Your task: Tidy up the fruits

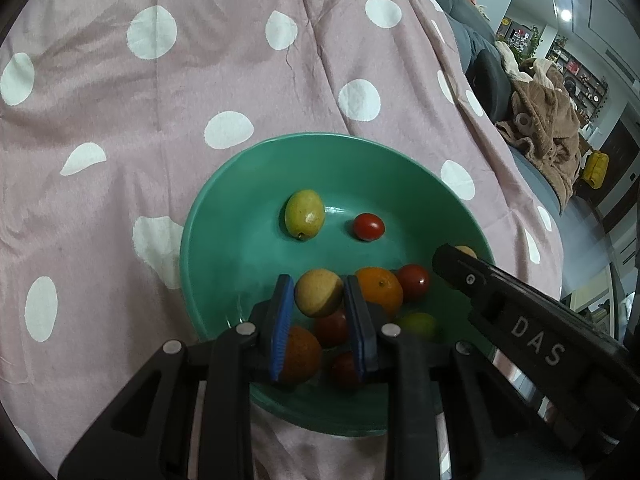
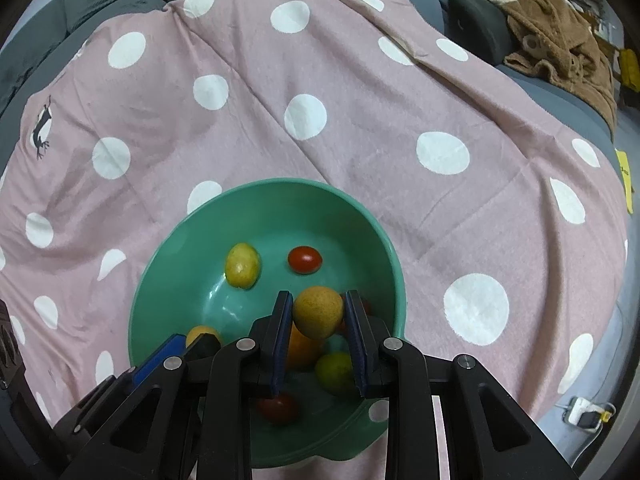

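Left wrist view: your left gripper clamps a yellow fruit over the green bowl on the spotted cloth. Your right gripper pinches an orange-yellow fruit above the same bowl.

We look steeply down from both wrist cameras, close over the green bowl on the polka-dot cloth; both views share them.
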The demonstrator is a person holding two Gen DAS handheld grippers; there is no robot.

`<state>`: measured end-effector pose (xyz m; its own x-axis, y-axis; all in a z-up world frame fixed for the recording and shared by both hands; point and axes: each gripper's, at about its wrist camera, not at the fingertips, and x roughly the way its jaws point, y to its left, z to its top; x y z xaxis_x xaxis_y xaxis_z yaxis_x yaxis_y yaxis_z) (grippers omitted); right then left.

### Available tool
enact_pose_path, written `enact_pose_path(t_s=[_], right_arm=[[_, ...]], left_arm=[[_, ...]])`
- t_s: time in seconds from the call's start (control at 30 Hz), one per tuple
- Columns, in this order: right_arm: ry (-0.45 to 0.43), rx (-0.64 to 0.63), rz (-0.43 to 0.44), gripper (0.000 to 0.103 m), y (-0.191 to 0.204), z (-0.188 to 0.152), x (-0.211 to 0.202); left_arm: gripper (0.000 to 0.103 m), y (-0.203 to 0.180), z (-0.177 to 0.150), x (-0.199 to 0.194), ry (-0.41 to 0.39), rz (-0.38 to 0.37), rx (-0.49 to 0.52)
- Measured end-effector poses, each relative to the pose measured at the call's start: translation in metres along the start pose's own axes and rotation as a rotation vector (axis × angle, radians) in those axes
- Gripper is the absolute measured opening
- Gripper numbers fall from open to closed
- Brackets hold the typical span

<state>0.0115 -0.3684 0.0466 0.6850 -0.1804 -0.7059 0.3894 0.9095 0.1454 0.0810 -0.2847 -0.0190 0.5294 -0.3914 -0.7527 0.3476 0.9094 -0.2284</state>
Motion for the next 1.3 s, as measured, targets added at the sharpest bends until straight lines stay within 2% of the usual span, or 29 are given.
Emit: enact_pose_path(t_s=[0.37,0.57,0.73,0.83,1.0,1.1,1.3], right_arm=[[0.013,-0.007,-0.021,0.028,0.000,-0.002,0.004],[0.010,0.007,-0.023,0.028,-0.001,-0.002,0.004],[0.002,0.018,-0.021,0.029,-0.003,-0.003,0.001],[-0.010,0.018,-0.026,0.031,-0.004,-0.001,-0.001],[-0.040,0.017,-0.030,0.047,-0.005,0.000,-0.009],[-0.065,0.019,-0.016,0.051,-0.006,0.003,-0.015],[-0.129,0.009,0.007,0.053,-0.003,0.006,-0.033]], left_arm=[[0.022,0.000,0.000,0.003,0.006,-0.008,-0.015],[0.025,0.002,0.000,0.001,0.000,-0.018,-0.031],[0.034,0.003,0.000,-0.006,-0.014,-0.004,-0.032],[0.045,0.005,0.001,-0.009,-0.021,0.007,-0.026],[0.056,0.011,0.003,-0.018,-0.032,0.011,-0.036],[0.068,0.011,0.003,-0.029,-0.060,0.039,-0.028],[0.078,0.013,0.004,-0.053,-0.119,0.067,-0.021]])
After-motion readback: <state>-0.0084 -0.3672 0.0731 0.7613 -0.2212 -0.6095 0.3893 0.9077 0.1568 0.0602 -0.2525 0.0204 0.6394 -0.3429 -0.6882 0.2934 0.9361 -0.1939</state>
